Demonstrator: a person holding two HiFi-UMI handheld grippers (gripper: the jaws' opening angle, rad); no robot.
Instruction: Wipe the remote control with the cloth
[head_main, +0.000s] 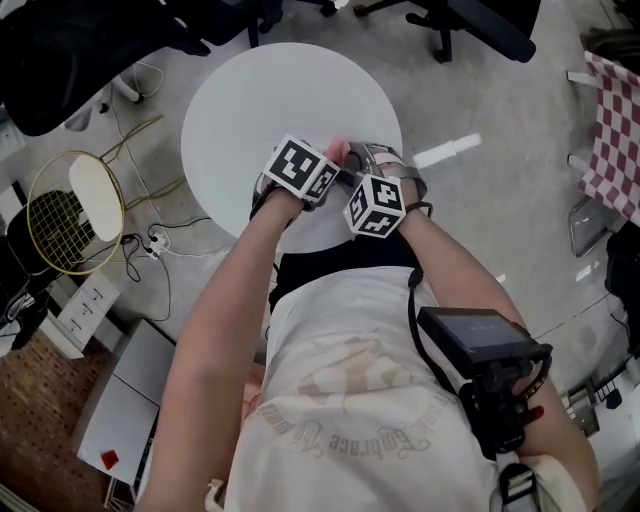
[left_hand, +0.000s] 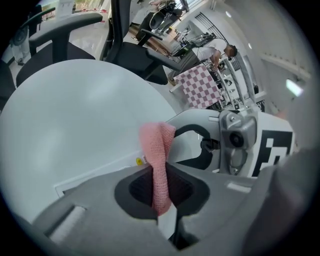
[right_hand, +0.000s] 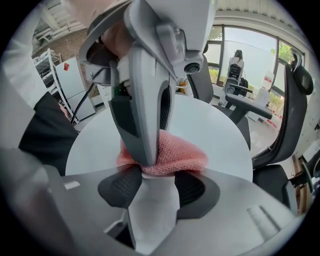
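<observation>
while gripped, the remote control (right_hand: 150, 215) runs lengthwise along the right tool (right_hand: 157, 184).

Soft, even indoor light falls from above, without hard shadows. The white table (head_main: 250, 110) is the brightest surface in the head view. Daylight glows through a window (right_hand: 255, 45). Both gripper views bulge like a fisheye inside black corners. The left gripper (left_hand: 161, 185) is blurred nearest its lens.
</observation>
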